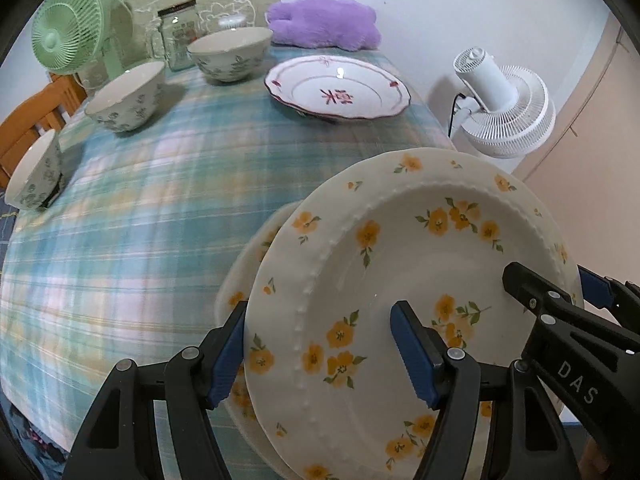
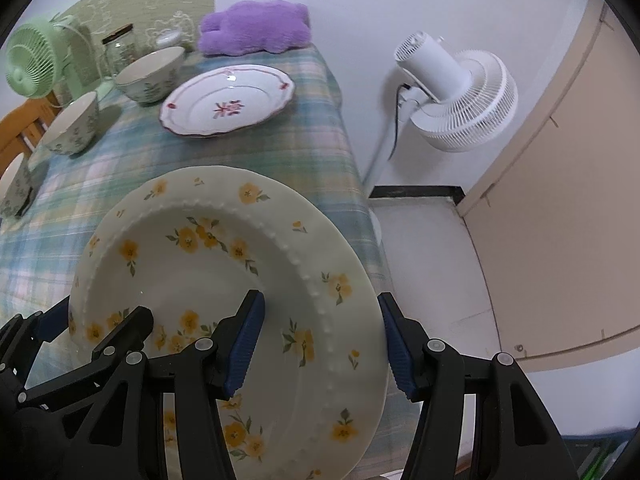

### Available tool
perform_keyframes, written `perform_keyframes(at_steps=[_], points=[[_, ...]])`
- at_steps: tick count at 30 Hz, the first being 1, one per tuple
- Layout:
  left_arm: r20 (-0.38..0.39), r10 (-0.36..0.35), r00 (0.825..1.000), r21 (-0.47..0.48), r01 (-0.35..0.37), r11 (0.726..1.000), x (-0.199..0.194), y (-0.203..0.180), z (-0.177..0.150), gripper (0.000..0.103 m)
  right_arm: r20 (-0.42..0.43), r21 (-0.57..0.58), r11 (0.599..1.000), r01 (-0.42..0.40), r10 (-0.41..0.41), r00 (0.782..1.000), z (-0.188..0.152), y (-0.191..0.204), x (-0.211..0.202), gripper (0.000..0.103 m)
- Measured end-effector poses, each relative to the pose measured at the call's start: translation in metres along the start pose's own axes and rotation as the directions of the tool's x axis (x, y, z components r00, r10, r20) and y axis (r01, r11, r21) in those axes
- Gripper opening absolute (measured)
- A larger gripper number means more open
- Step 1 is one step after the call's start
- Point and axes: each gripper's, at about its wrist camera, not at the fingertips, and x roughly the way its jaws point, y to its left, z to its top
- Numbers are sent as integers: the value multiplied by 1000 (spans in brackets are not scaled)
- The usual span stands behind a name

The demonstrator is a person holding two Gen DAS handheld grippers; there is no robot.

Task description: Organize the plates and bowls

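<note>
- A glossy cream yellow-flowered plate (image 1: 404, 280), with a beaded ridge inside its broad rim, was held tilted above the near edge of the desk (image 1: 160, 200), between both tools.
- The left tool (image 1: 320, 356) gripped the plate's left rim, one ribbed blue pad under it and one on its face; the right tool (image 2: 324, 344) clamped the right rim the same way.
- A second flowered rim showed just beneath the held plate in the left wrist view; whether the two touched could not be told.
- The plate's near edge was cut off by the frame.
- Ahead of the tools, on the soft checked cloth, lay a scalloped red-patterned plate (image 1: 338, 88), apparently atop a darker dish.
- To its left stood three leaf-printed bowls (image 1: 230, 54), the nearest one partly cropped.
- Farther back were a green fan (image 1: 70, 36), a glass jar (image 1: 180, 36) and a fuzzy purple cushion (image 1: 324, 22).
- A white fan (image 2: 460, 100) stood on the floor beyond the desk's right side.
</note>
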Motion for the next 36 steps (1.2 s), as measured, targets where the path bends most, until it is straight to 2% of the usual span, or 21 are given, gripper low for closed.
perform_keyframes(at_steps=[12,17,20,24,26,31,36], points=[[-69,6,998,-22,-7,1000,21,-7,1,72,-43,-11,1000,-9,8,999,0,-11,18,60],[-63,36,997,7,-35,999,25,-12,4,73,-56,-17,1000,6,-7,998,1,-11,23,58],[-55,79,995,30,-77,997,27,-19,4,74,-56,-19,1000,13,-14,998,1,-11,25,57],[1,161,987,107,-160,981,26,-34,4,77,-47,-26,1000,11,-13,999,0,-10,25,57],[13,177,984,128,-178,976,26,-38,5,77,-54,-32,999,19,-21,998,0,-9,26,57],[-2,156,988,125,-155,980,24,-32,6,78,-58,-34,999,16,-18,998,0,-9,25,57],[-18,95,995,102,-92,990,16,-25,7,79,-45,-30,999,-17,16,999,-1,-12,14,57]])
